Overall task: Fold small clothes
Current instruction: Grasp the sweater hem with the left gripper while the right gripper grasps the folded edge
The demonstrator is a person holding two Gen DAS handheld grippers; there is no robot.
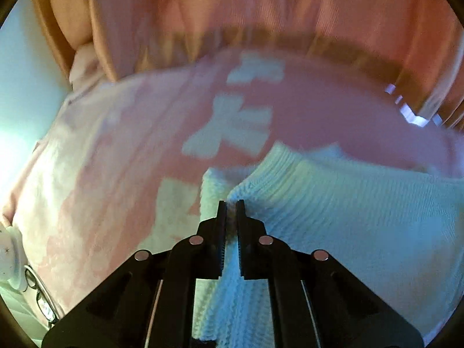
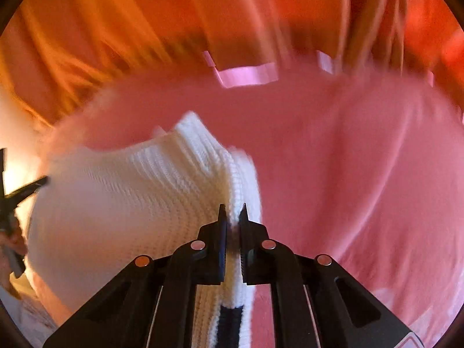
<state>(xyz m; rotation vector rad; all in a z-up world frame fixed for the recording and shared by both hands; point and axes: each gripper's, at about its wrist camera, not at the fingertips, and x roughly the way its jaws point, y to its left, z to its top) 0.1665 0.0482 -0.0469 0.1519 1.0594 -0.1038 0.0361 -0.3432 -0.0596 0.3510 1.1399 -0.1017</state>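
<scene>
A small white knitted garment (image 1: 362, 217) lies on a pink cover with pale patches (image 1: 130, 145). My left gripper (image 1: 231, 204) is shut on the garment's left edge, with ribbed fabric pinched between its black fingers. In the right wrist view the same white knit (image 2: 130, 197) spreads to the left, and my right gripper (image 2: 232, 208) is shut on its right edge; a dark stripe (image 2: 230, 324) on the knit shows low between the fingers. The left gripper (image 2: 23, 191) appears at the far left of that view. Both views are blurred.
Orange curtains (image 2: 116, 29) hang behind the pink cover (image 2: 362, 159). A pale pink strip (image 2: 246, 76) lies at the cover's far edge. At the lower left of the left wrist view are a white object (image 1: 11, 249) and glasses (image 1: 37, 298).
</scene>
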